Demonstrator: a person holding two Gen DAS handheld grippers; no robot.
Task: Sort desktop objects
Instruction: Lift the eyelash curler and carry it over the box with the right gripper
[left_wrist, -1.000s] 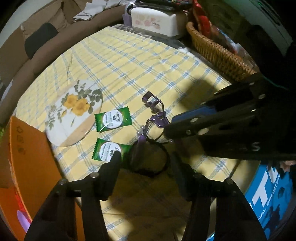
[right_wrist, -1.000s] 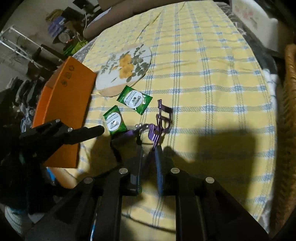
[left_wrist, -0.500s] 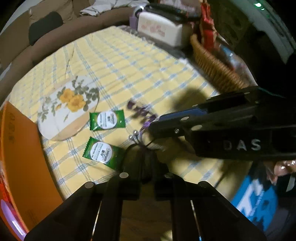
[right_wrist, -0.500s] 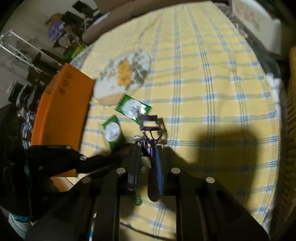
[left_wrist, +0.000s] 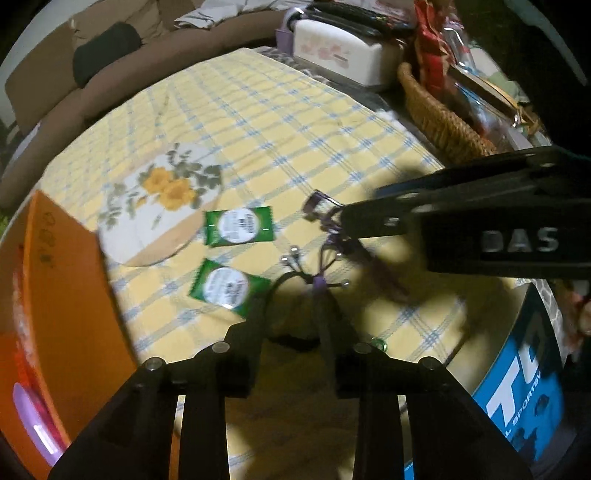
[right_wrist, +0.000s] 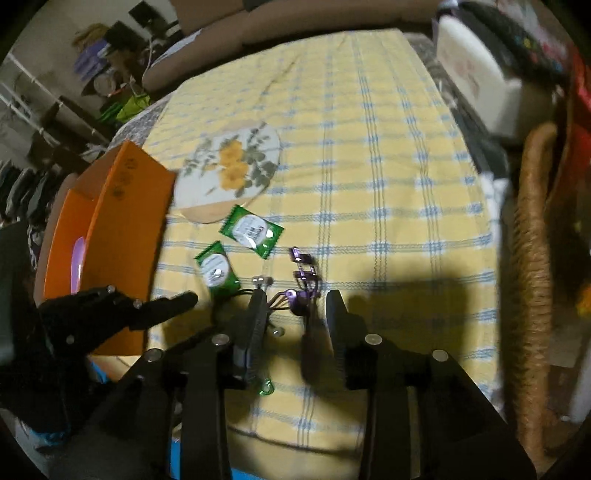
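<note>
Lying on the yellow checked cloth (right_wrist: 388, 177) between your right gripper's (right_wrist: 295, 314) spread fingers, the purple eyelash curler (right_wrist: 304, 280) runs its long axis from 6 to 12 o'clock in the right wrist view, curling head farthest from you, and nothing is clamped. Your left gripper (left_wrist: 295, 306) is parted too, straddling a black hair tie (left_wrist: 291, 295) beside two green sachets (left_wrist: 238, 225), their print too blurred to read. Only the left view shows "DAS" on the right gripper's body and a blue box (left_wrist: 524, 376); only the right view looks into the orange box (right_wrist: 110, 229).
</note>
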